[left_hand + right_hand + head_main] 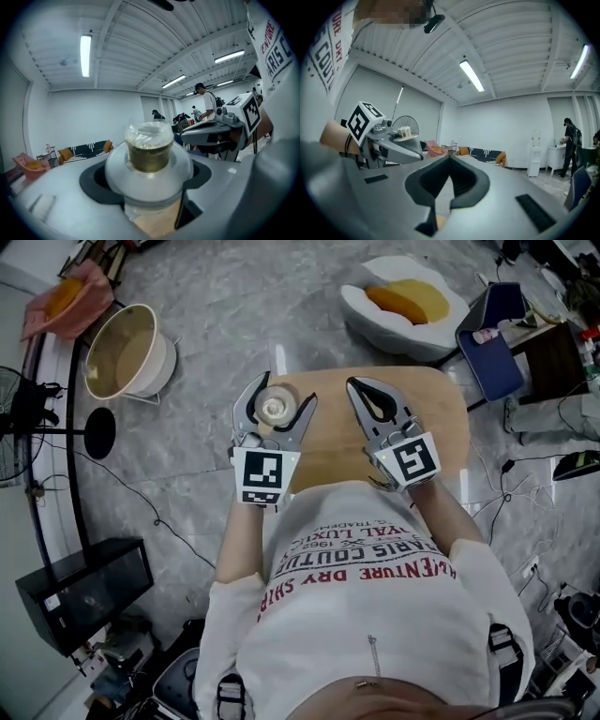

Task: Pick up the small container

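Our left tongs (281, 397) pinch the small container (275, 411); right tongs (364, 390), at three o'clock, are pressed together.

Left tool (284, 395) clamping the small container (276, 409), right tool (354, 383) pointing forward with jaws together and empty, both forearms (448, 514) reaching ahead.

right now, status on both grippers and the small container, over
Left gripper shut on small clear lidded plastic container, held above round wooden table. Right gripper shut, empty. Nothing in the way.
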### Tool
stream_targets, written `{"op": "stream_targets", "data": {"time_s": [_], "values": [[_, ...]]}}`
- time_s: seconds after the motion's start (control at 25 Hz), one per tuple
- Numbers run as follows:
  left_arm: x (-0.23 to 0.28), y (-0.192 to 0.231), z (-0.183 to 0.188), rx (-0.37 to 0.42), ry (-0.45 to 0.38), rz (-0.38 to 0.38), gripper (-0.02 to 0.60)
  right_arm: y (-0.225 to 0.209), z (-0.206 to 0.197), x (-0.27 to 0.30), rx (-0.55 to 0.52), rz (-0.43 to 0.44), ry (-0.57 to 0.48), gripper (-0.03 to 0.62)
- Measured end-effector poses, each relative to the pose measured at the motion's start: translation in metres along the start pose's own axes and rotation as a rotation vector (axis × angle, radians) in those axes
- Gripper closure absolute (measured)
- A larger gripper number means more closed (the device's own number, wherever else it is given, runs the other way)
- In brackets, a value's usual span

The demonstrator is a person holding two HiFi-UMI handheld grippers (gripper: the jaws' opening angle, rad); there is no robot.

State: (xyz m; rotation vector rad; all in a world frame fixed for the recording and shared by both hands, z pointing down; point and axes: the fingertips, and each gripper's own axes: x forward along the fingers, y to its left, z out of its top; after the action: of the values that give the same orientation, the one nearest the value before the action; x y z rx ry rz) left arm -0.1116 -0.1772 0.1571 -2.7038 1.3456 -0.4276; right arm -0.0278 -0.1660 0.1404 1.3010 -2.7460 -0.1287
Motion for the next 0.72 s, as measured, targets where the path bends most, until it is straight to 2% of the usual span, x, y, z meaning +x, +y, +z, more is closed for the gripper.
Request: {"op": "stream_targets", "data": {"time_s": [0.44, 0.72], "values": [[-0.011, -0.013, -0.004, -0.005, 0.018, -0.005, 0.239, 0.004, 0.004, -0.008, -0.014, 0.032, -0.016, 0.608], [-0.011, -0.017, -0.001, -0.01, 0.024, -0.007, 0.239, 0.0, 0.005, -0.012, -0.004, 0.022, -0.02, 0.608]]}}
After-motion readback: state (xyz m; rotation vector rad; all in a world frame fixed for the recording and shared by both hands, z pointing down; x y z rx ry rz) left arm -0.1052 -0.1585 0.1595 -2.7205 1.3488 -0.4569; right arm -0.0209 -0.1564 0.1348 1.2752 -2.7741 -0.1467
